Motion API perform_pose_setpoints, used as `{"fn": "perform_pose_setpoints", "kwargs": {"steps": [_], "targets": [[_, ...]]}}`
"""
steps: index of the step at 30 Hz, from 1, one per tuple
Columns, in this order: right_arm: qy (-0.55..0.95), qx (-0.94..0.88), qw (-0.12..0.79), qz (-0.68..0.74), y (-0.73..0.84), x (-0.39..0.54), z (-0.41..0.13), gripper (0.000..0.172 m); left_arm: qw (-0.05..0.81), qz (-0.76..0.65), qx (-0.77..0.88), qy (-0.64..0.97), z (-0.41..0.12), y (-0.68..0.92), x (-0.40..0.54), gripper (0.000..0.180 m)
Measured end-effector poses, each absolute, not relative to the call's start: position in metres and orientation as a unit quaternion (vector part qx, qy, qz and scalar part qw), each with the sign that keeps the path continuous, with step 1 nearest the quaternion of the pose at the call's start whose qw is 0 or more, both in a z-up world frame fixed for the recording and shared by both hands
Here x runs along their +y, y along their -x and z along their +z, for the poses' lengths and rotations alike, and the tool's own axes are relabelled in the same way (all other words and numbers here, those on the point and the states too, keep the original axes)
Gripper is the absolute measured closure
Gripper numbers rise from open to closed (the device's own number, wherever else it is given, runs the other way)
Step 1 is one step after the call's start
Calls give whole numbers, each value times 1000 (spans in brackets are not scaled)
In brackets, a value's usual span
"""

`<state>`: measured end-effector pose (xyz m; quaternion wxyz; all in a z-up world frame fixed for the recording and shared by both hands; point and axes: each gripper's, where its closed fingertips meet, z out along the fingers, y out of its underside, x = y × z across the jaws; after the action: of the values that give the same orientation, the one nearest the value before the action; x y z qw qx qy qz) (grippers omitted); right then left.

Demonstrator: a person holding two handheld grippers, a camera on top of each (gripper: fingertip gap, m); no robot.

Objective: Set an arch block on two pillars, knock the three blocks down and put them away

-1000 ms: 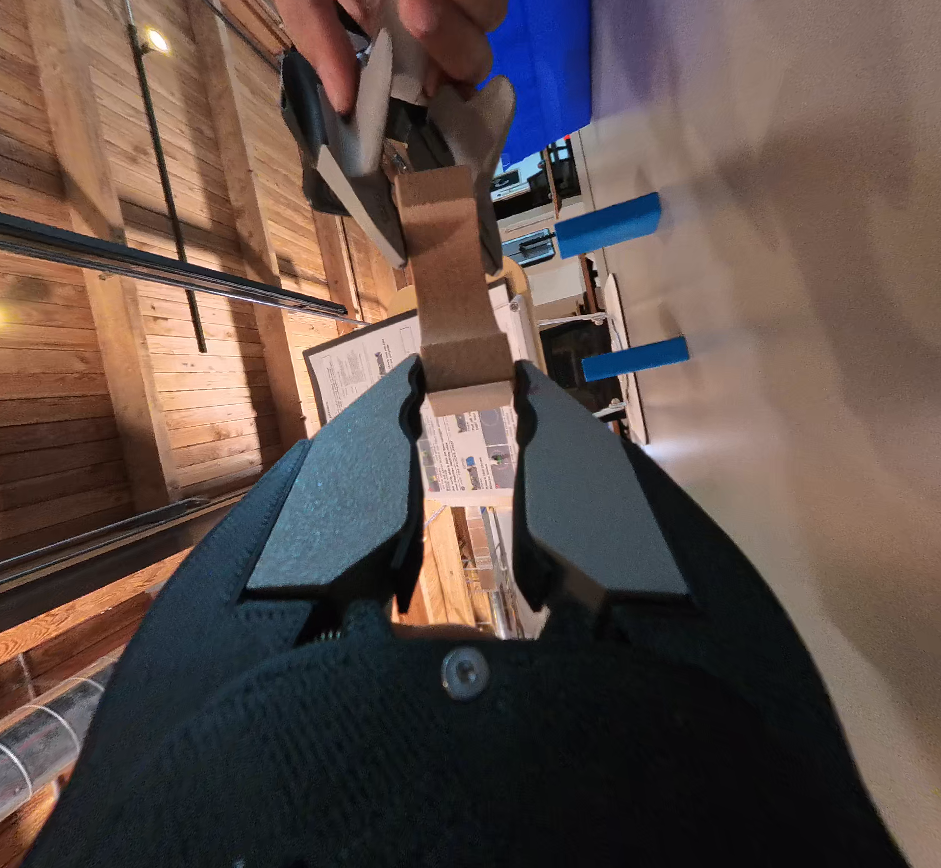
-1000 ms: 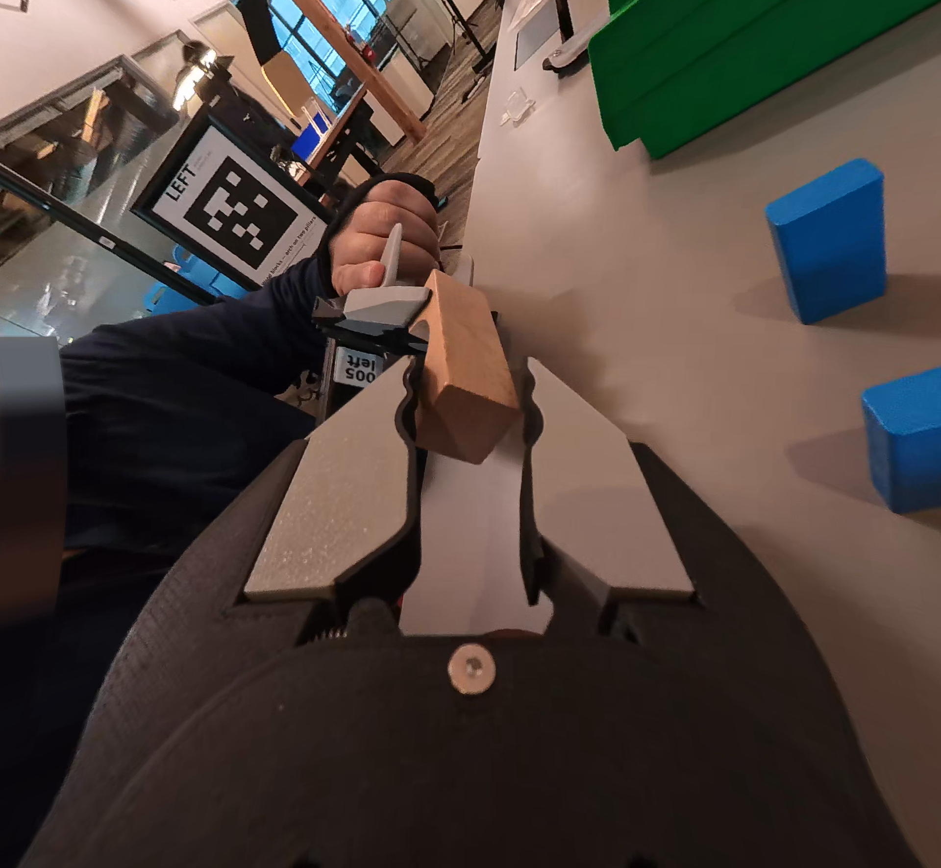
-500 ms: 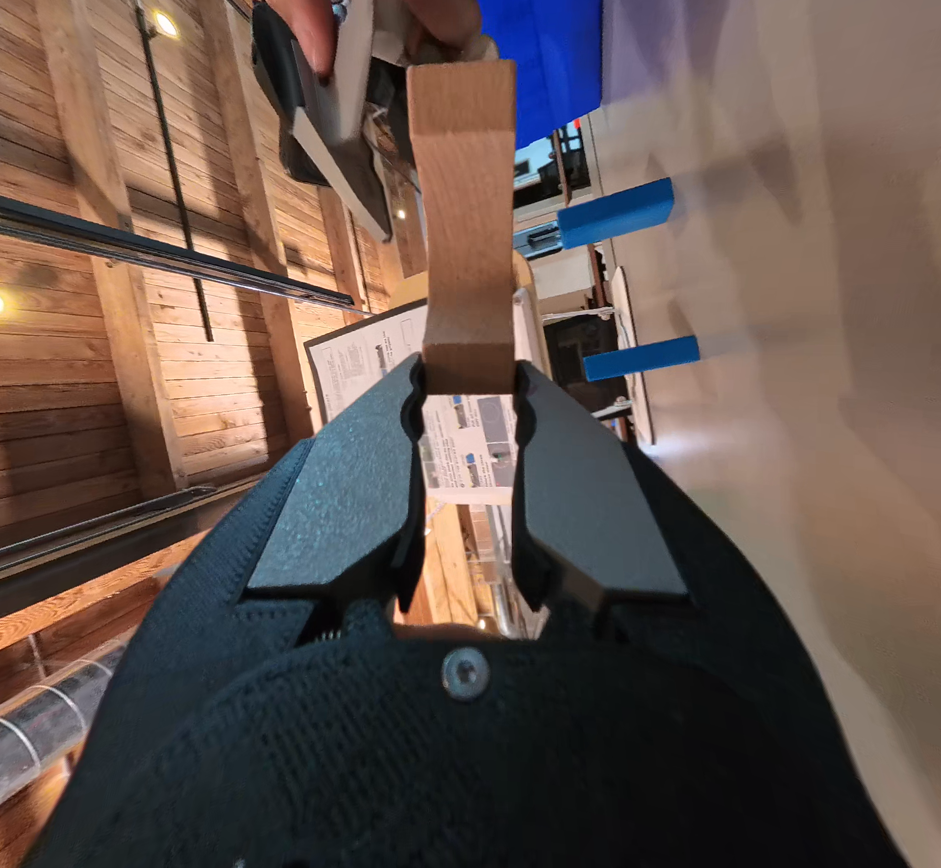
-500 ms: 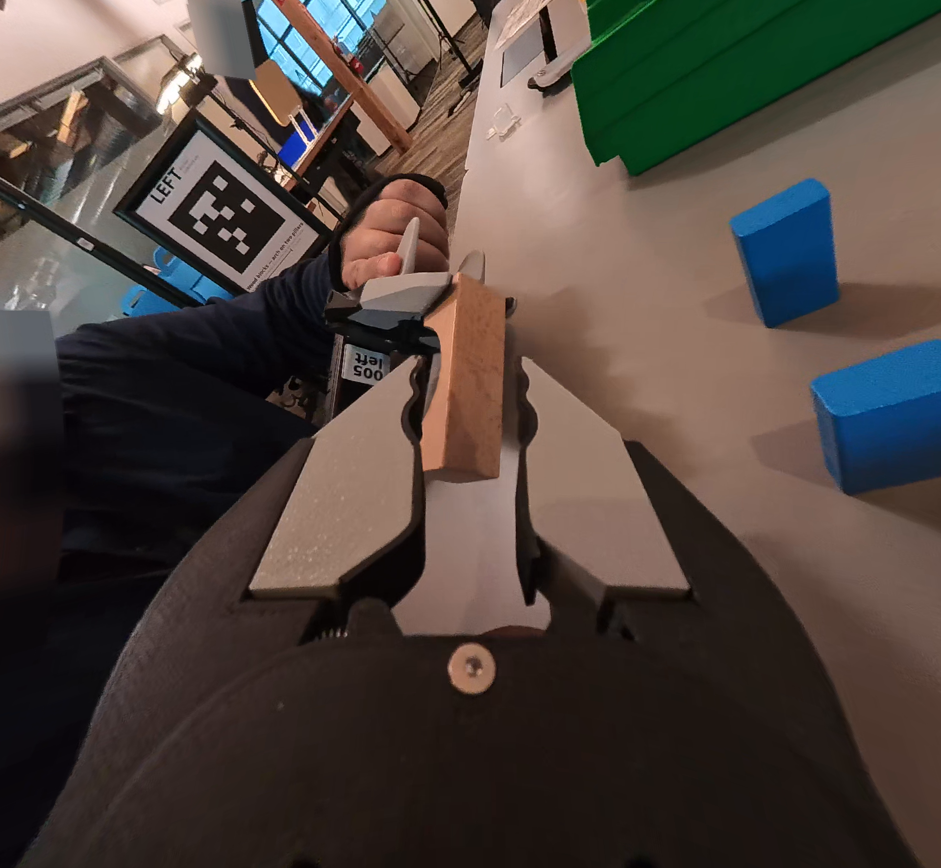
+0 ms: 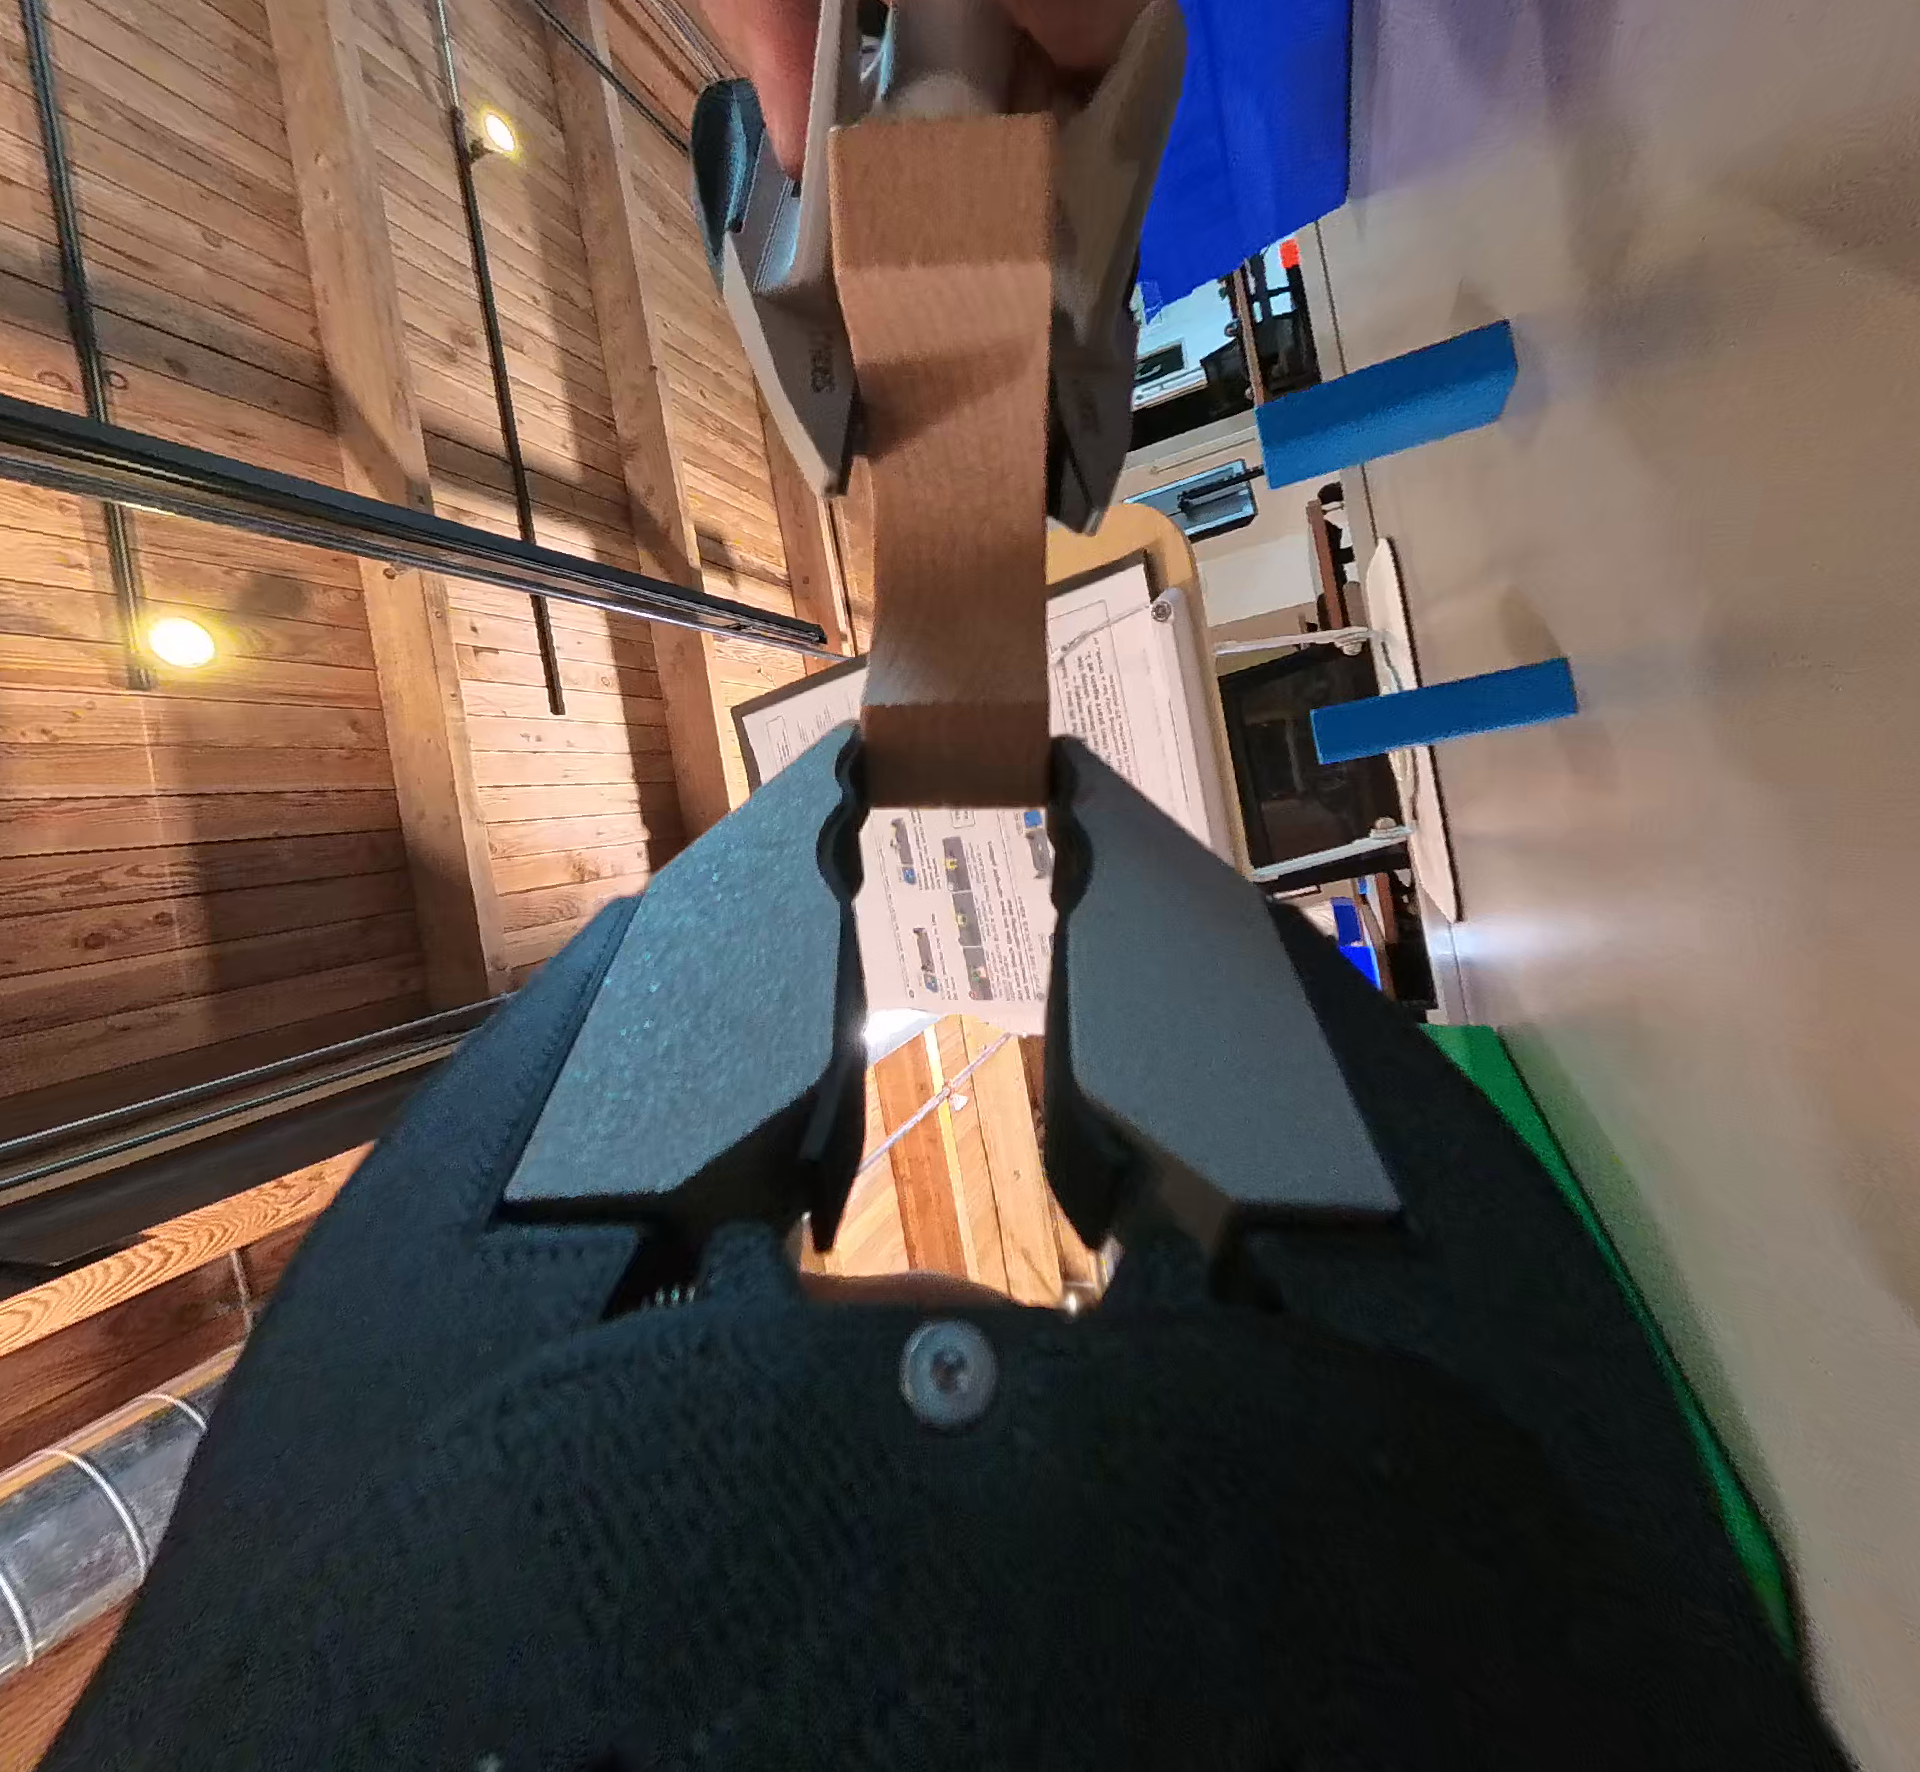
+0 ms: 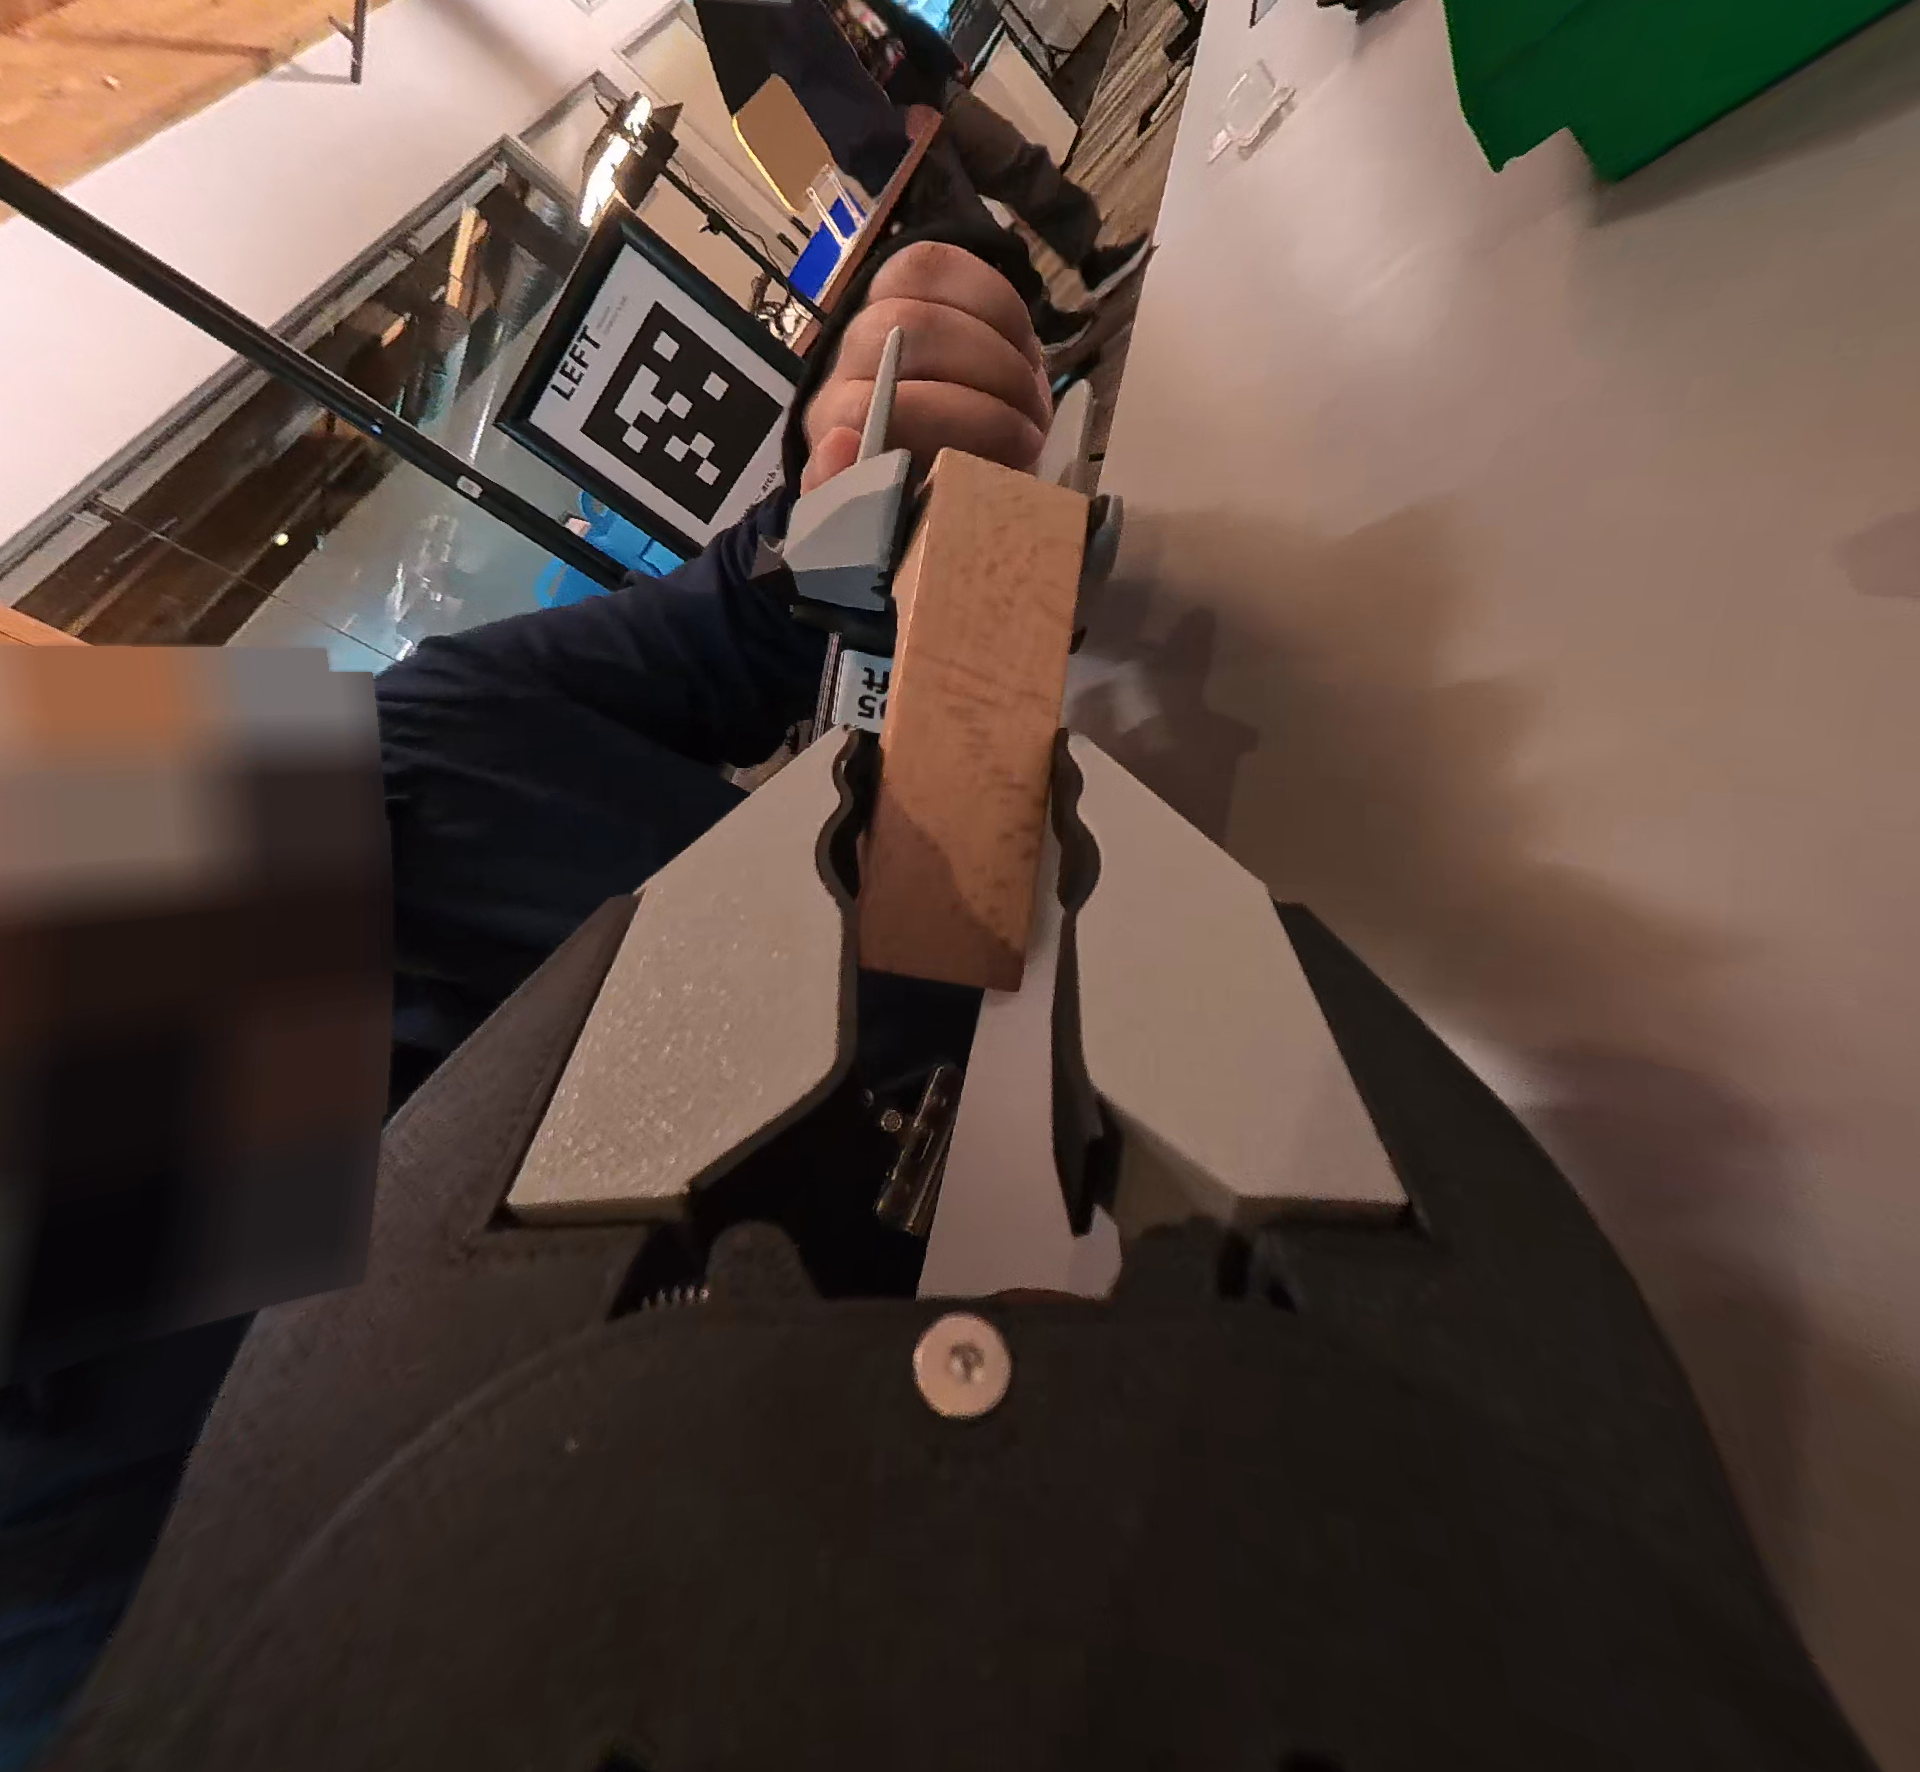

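I hold the plain wooden arch block off the pale grey table by both ends, my left gripper clamped on the near foot and my right gripper clamped on the far one, so its long axis runs straight from one gripper to the other. In the left wrist view the two blue rectangular pillars stand well apart from the arch at about two and three o'clock. I judge the coming move is a sideways carry toward three o'clock, keeping the arch's length parallel to the line between the pillars, neither hand clearly nearer.
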<state>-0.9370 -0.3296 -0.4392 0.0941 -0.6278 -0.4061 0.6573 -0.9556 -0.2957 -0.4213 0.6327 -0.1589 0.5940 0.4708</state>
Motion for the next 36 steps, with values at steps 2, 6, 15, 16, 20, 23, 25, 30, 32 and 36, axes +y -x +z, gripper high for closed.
{"fn": "perform_pose_setpoints", "kwargs": {"steps": [2, 6, 15, 16, 20, 23, 25, 30, 32, 36], "targets": [[632, -427, 106, 639, 937, -331, -442, 139, 641, 466, 589, 162, -422, 956, -296, 149], [650, -438, 121, 609, 939, -329, -450, 139, 655, 424, 596, 193, -433, 960, -293, 147], [685, -453, 149, 552, 940, -320, -467, 140, 604, 378, 642, 282, -477, 987, -276, 131], [695, -460, 156, 531, 939, -318, -473, 140, 590, 350, 660, 305, -488, 989, -278, 131], [691, -501, 173, 492, 943, -323, -479, 140, 528, 161, 700, 452, -519, 998, -294, 131], [679, -543, 205, 448, 942, -324, -480, 140, 477, -42, 669, 568, -518, 995, -313, 121], [670, -568, 223, 423, 941, -326, -481, 140, 438, -164, 647, 602, -512, 987, -328, 108], [635, -619, 261, 382, 941, -332, -477, 139, 419, -260, 594, 636, -503, 970, -321, 94], [622, -639, 277, 357, 940, -332, -479, 140, 411, -296, 584, 634, -502, 962, -320, 92], [621, -655, 298, 309, 940, -326, -487, 140, 418, -340, 564, 626, -493, 950, -314, 125]]}}
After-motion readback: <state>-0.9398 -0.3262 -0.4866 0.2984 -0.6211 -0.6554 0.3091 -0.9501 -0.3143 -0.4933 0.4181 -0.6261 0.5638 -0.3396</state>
